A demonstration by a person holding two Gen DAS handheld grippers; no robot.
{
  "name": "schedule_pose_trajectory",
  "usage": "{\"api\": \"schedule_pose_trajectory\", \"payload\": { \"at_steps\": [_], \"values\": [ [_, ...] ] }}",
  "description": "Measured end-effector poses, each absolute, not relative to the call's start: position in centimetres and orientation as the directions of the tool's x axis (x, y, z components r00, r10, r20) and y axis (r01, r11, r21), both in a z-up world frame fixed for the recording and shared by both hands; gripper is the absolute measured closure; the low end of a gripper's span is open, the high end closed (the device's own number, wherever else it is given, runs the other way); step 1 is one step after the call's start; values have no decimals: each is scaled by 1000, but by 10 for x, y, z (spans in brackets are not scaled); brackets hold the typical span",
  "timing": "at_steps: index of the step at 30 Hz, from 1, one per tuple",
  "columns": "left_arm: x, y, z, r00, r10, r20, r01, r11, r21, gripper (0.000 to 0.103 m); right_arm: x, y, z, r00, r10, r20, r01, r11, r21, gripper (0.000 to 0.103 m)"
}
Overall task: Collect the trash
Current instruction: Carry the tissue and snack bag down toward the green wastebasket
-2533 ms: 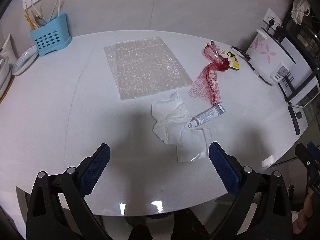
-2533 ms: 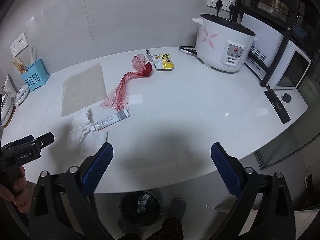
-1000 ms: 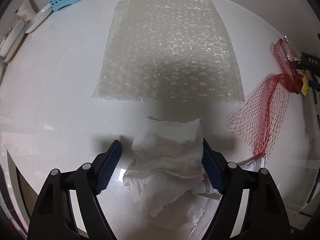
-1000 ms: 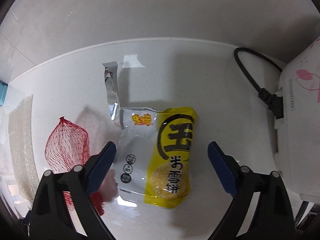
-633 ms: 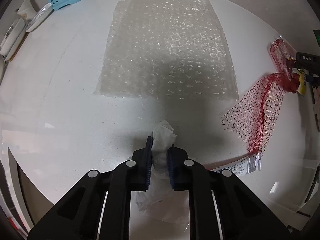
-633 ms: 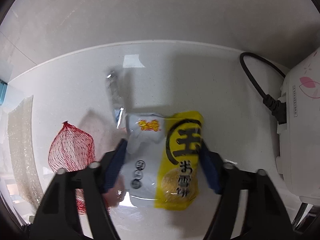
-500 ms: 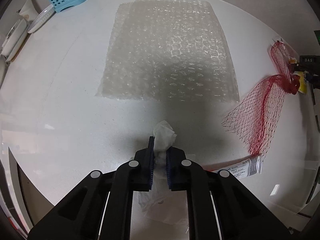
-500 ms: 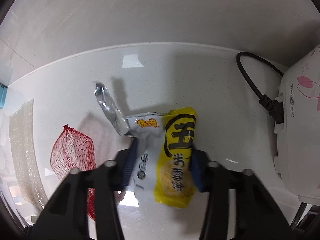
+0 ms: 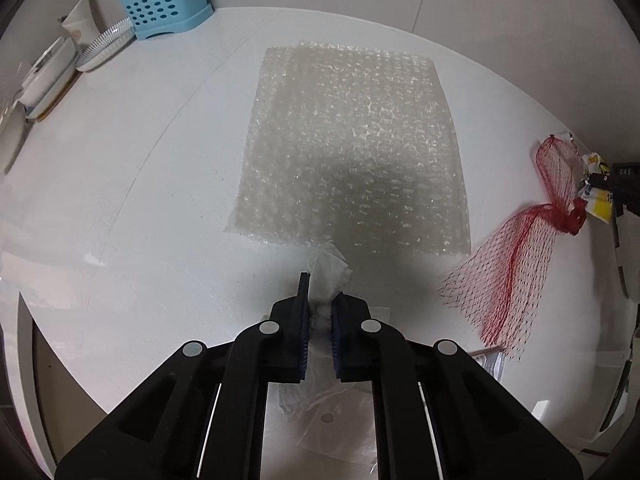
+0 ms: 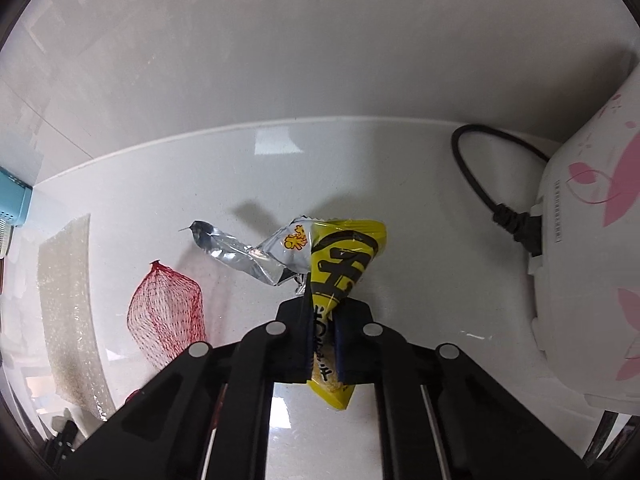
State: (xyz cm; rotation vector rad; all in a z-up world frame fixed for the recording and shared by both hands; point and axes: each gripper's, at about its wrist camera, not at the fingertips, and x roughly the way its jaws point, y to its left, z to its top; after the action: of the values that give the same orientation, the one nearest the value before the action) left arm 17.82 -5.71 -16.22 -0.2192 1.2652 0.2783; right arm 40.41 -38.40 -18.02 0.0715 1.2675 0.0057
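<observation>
Both of my grippers have just closed on trash. A second ago the jaws of my left gripper (image 9: pixel 320 320) stood wide on either side of the crumpled white tissue (image 9: pixel 327 270); now they are pinched tight on it, and its top pokes out above the pads. My right gripper (image 10: pixel 324 320) has likewise gone from open to clamped on the yellow and silver foil snack wrapper (image 10: pixel 340 264), which is squeezed into a cone, its torn silver flap sticking out sideways. Both pieces look lifted clear of the white countertop (image 9: pixel 140 184), so I judge two items secured and ready to carry to a bin.

I take the clear rectangular bubble-wrap sheet (image 9: pixel 352 144) as my landmark. The tissue hangs just in front of its near edge. The red mesh net bag (image 9: pixel 520 264) lies to its right, not yet collected, with the snack wrapper beyond that. A small clear plastic wrapper (image 9: pixel 340 420) lies nearer me than the sheet, under my left gripper. Behind the sheet to the left stands a blue perforated utensil holder (image 9: pixel 164 4) against the pale wall. Far right, past the wrapper, sits a white rice cooker with pink flowers (image 10: pixel 592 240) and its black power cord (image 10: pixel 480 184).
</observation>
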Motion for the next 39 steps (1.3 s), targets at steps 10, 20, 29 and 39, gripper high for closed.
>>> {"api": "schedule_pose_trajectory", "payload": {
  "at_steps": [10, 20, 29, 39],
  "values": [
    [168, -55, -126, 372, 58, -927, -281, 958, -53, 95, 357, -386, -130, 419, 16, -908, 40, 999, 36, 97],
    [142, -46, -94, 439, -18, -898, -113, 991, -75, 95, 253, -386, -66, 517, -35, -855, 164, 985, 59, 97],
    [88, -18, -69, 476, -78, -876, 14, 997, -81, 95, 142, -346, -37, 544, -51, -838, 234, 968, 92, 97],
    [13, 24, -64, 491, -114, -864, 84, 993, -83, 95, 25, -265, -44, 561, -72, -825, 230, 971, 72, 97]
  ]
}}
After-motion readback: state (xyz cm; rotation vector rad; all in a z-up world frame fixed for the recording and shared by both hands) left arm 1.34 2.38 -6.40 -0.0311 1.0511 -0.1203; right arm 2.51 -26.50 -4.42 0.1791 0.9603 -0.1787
